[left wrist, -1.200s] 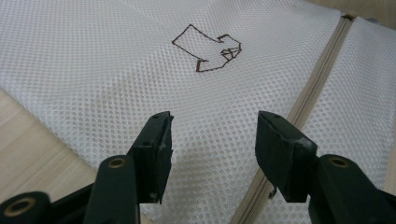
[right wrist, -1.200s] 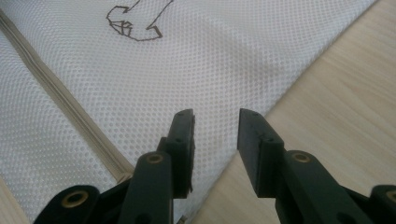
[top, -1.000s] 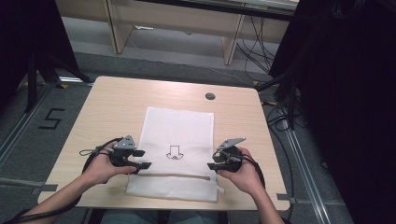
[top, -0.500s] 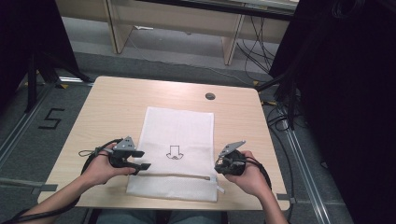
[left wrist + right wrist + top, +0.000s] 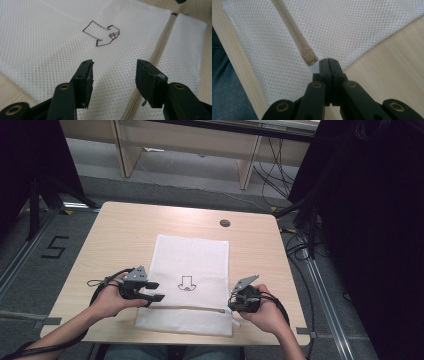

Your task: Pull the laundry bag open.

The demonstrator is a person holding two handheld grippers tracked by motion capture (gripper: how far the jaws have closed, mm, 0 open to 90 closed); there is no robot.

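Note:
A white mesh bag (image 5: 192, 265) lies flat on the wooden table (image 5: 125, 235), with a drawn arrow (image 5: 187, 282) and a beige zipper (image 5: 185, 307) across its near end. My left gripper (image 5: 157, 291) lies at the bag's left edge. Its jaws have just been closing and stand open over the mesh (image 5: 115, 72), pinching nothing, with the arrow (image 5: 101, 35) ahead and the zipper (image 5: 160, 47) to one side. My right gripper (image 5: 234, 307) is at the zipper's right end. Its jaws have just closed (image 5: 329, 61) on the small white pull tab (image 5: 314, 68) beside the zipper's end (image 5: 308, 56).
A round cable hole (image 5: 225, 223) sits near the table's far right. The table's near edge (image 5: 237, 62) runs just behind the bag, with the person's trousers (image 5: 227, 95) below it. Cables (image 5: 300, 250) lie on the floor at right; a "5" mark (image 5: 54, 247) at left.
The right gripper's jaws went from open to shut at the zipper's right end, with the hand shifting slightly right. The left jaws narrowed a little; that hand stayed in place.

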